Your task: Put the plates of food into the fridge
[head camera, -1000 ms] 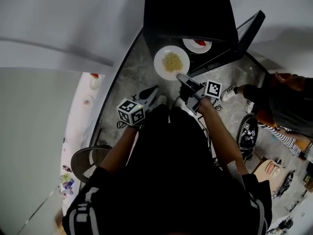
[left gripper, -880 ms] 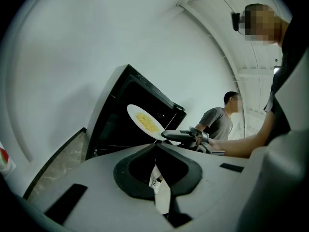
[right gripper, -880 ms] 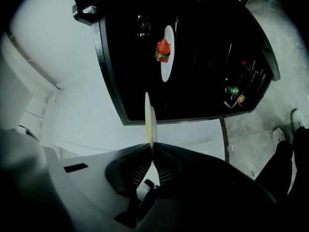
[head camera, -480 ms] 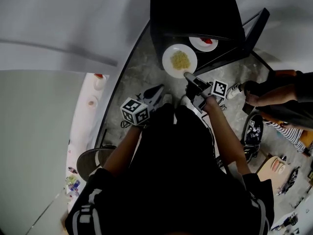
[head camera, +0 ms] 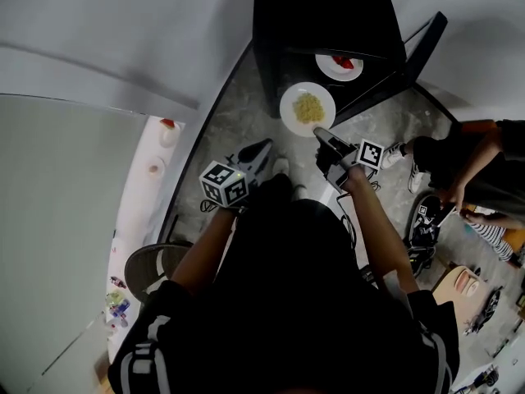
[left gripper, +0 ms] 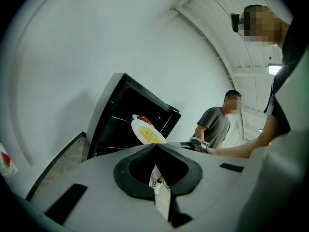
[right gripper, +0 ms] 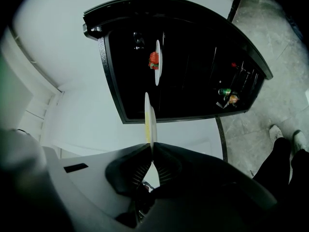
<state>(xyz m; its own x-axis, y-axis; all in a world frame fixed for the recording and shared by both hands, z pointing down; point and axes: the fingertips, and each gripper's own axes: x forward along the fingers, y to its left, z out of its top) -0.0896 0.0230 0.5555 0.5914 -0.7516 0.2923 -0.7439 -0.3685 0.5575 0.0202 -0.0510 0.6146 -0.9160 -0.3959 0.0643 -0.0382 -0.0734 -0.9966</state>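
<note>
A white plate of yellow food [head camera: 308, 109] hangs just in front of the open black fridge [head camera: 328, 15]. My right gripper [head camera: 321, 133] is shut on its near rim. In the right gripper view that plate of yellow food [right gripper: 150, 120] shows edge-on between the jaws of my right gripper [right gripper: 152, 148]. A second plate with red food [head camera: 339, 66] rests on a shelf inside; it shows as the plate with red food [right gripper: 156, 62] in the fridge [right gripper: 193, 66]. My left gripper [head camera: 254, 154] hangs lower left, away from the plates. Its jaws are shut on nothing, seen at my left gripper [left gripper: 155, 146].
The fridge door [head camera: 402, 56] stands open to the right, its racks holding small items [right gripper: 227, 95]. A person [head camera: 467, 167] is on the floor at right, and another person [left gripper: 216, 124] stands beyond the fridge. A round stool [head camera: 152, 265] sits lower left by a white ledge [head camera: 156, 158].
My right gripper and the plate of yellow food have drifted slightly right, nearer the fridge opening. The left gripper has hardly moved. The person at right has shifted.
</note>
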